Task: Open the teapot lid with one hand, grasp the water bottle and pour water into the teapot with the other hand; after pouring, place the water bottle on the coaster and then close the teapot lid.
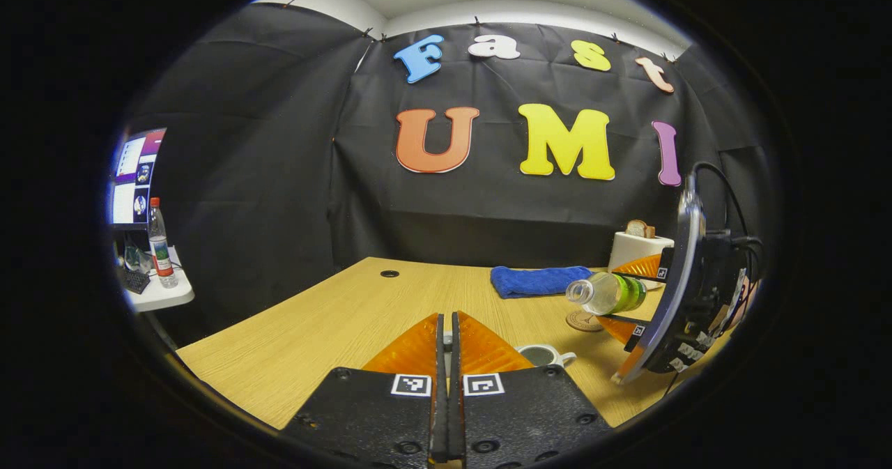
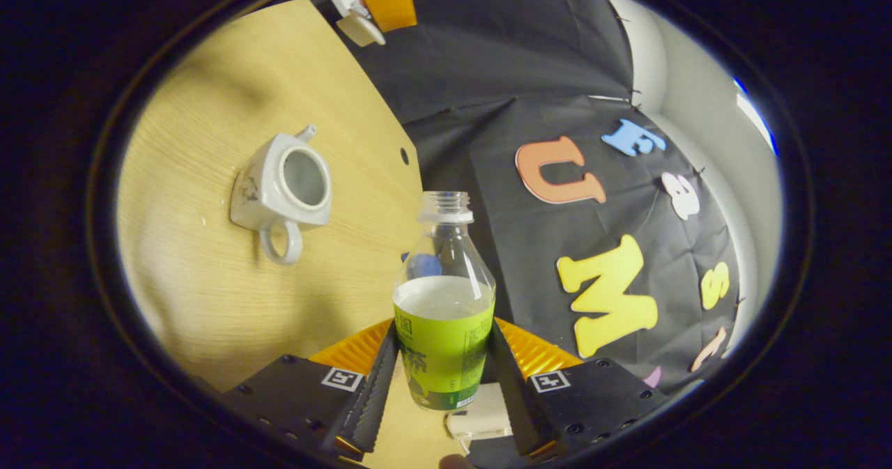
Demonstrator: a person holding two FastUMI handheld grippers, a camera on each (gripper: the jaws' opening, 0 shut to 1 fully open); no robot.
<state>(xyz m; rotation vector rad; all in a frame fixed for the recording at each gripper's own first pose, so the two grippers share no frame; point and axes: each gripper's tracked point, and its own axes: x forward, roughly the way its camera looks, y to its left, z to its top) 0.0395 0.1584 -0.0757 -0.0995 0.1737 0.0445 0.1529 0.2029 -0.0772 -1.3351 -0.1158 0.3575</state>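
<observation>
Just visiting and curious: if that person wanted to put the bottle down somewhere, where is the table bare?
The widest bare wood on the table runs from the cable hole toward the near left corner, left of the teapot. It is crowded on the right: blue towel, white box, coaster and the right tongs gripping the tilted water bottle.

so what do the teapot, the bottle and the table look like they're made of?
Teapot: likely glazed ceramic, white, glossy with soft highlights. Bottle: clear thin plastic, see-through above a green printed wrap. Table: pale wood-grain top, matte; probably laminate, though solid wood can't be ruled out.
</observation>
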